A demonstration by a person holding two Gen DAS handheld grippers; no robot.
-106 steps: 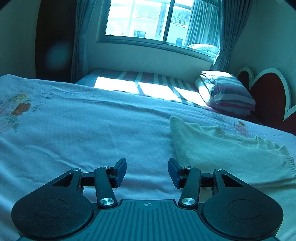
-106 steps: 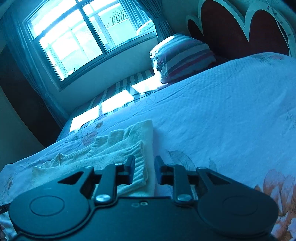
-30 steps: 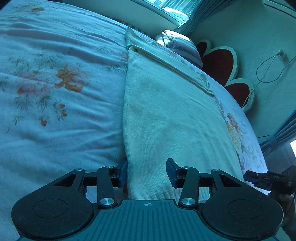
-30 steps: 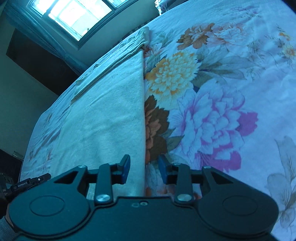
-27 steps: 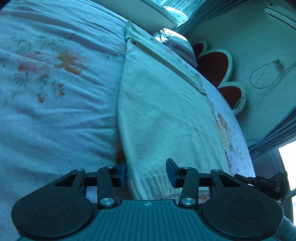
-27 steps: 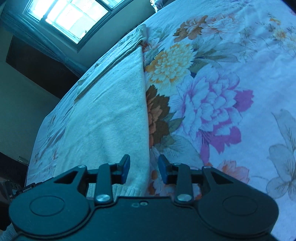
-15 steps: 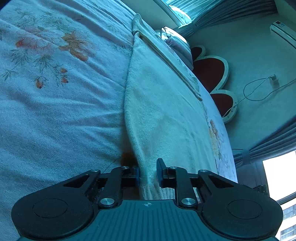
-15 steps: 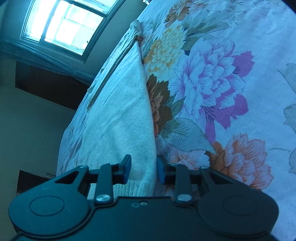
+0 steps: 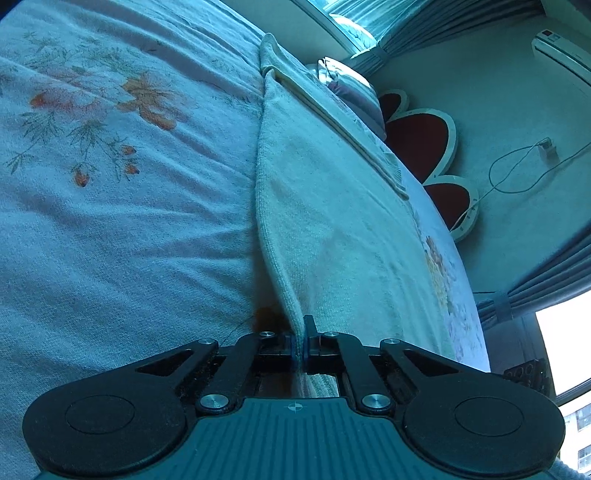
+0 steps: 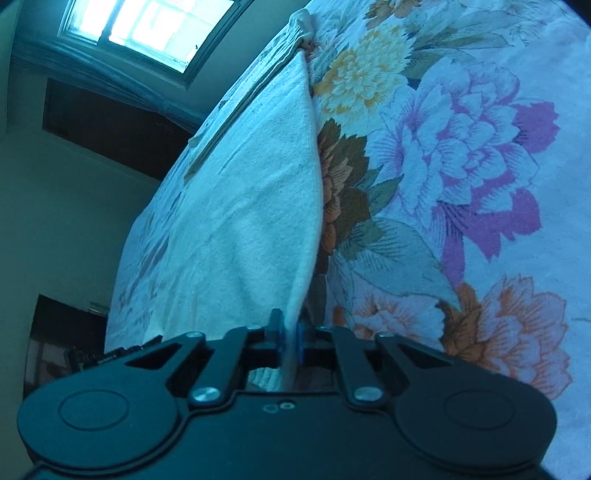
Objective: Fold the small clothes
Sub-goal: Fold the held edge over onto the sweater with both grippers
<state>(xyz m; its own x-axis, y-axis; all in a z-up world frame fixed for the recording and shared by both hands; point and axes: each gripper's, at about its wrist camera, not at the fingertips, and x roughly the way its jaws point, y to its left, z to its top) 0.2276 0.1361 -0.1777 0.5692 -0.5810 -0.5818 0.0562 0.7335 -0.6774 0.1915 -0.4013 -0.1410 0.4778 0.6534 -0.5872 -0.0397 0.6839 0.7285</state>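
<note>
Two claws had just closed on the near hem of the cream sweater (image 9: 332,206), the left claw (image 9: 303,345) pinching its left corner and the right claw (image 10: 290,341) its right corner. The garment lay flat on the floral bed (image 9: 110,221), its long axis running straight away from both claws toward the window (image 10: 147,26). Neither hand was nearer, so a fold would likely carry the hem forward along that axis.

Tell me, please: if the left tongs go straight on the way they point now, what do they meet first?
The cream sweater itself: the left tongs are shut on its near corner, and its fabric stretches ahead over the bedspread. Depth is hard to judge.
</note>
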